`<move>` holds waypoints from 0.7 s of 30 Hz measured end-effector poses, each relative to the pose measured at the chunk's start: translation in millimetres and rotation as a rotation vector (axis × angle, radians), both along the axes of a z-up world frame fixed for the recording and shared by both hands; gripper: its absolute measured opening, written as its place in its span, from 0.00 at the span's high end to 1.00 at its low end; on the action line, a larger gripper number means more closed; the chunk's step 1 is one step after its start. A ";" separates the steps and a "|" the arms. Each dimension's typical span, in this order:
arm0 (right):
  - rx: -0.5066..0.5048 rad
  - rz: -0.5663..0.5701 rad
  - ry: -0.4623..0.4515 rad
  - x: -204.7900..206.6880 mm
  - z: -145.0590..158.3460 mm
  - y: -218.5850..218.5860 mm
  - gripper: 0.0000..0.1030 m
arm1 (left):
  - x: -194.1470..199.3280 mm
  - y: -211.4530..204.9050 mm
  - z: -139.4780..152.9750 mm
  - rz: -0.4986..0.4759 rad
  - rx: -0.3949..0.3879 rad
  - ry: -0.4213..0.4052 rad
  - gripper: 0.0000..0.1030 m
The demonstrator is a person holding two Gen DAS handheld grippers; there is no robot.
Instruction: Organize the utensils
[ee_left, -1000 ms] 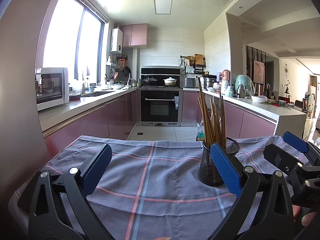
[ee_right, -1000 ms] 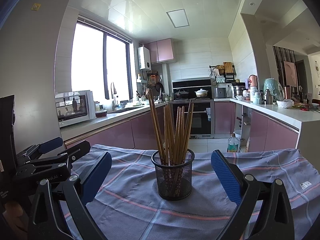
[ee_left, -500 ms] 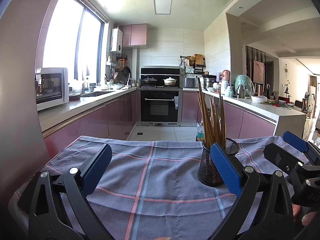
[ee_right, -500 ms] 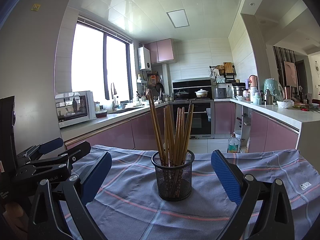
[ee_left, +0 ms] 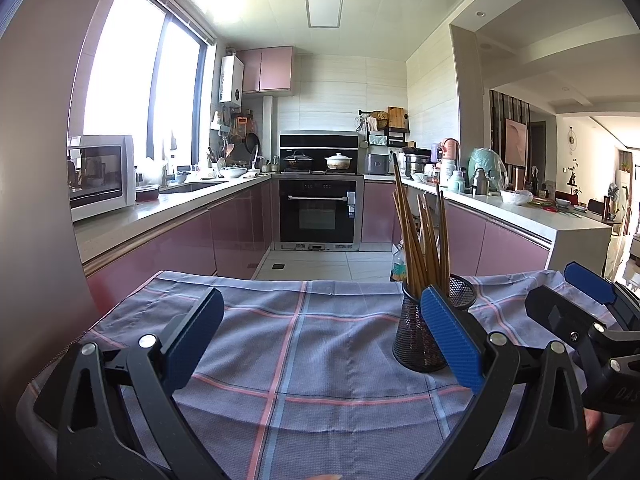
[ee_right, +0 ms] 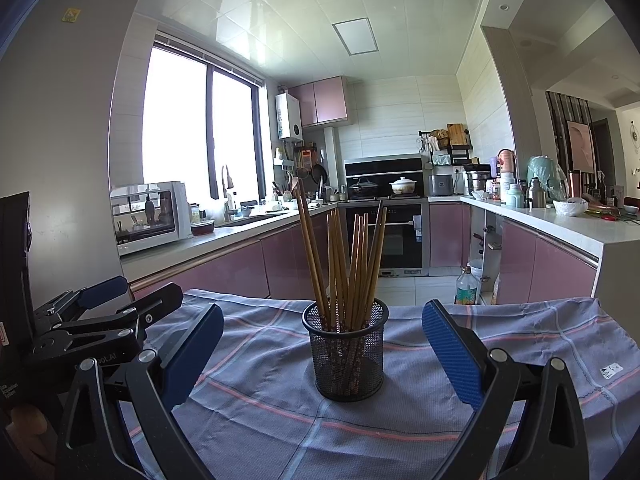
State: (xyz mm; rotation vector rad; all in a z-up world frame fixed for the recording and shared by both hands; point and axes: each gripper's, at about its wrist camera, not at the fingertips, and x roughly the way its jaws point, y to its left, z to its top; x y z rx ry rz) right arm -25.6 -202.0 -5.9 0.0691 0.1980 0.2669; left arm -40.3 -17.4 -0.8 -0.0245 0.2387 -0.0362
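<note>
A black mesh cup [ee_right: 346, 354] stands upright on the checked cloth [ee_right: 260, 412], holding several brown wooden chopsticks [ee_right: 352, 256]. My right gripper [ee_right: 322, 344] is open and empty, its blue pads on either side of the cup and nearer the camera. In the left wrist view the cup [ee_left: 416, 340] sits right of centre, partly behind the right pad. My left gripper [ee_left: 320, 340] is open and empty over the cloth [ee_left: 288, 344], left of the cup. Each gripper shows at the other view's edge.
The cloth-covered table ends at its far edge [ee_left: 280, 278], with kitchen floor beyond. Pink cabinets and counters [ee_left: 180, 216] line both sides, with an oven [ee_left: 318, 212] at the back. A plastic bottle [ee_right: 466, 286] stands on the floor.
Both grippers have stayed nearly still and open. The cup and chopsticks have not moved.
</note>
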 end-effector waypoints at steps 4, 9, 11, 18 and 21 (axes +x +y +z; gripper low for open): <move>0.001 0.000 0.001 0.3 0.0 -0.1 0.07 | -0.2 0.1 -0.2 -0.001 -0.001 0.001 0.06; 0.000 0.001 0.000 0.8 0.1 0.0 0.07 | 0.0 0.0 -0.1 0.000 -0.001 0.003 0.06; 0.001 0.000 0.000 0.0 0.0 -0.1 0.07 | -0.4 0.0 -0.2 -0.001 -0.002 0.004 0.06; 0.000 0.000 -0.001 0.0 0.0 -0.3 0.07 | -0.9 -0.5 -1.4 -0.004 -0.002 0.005 0.06; 0.003 0.000 0.001 0.8 -0.4 -0.3 0.07 | -1.2 -0.9 -1.9 -0.004 0.000 0.006 0.06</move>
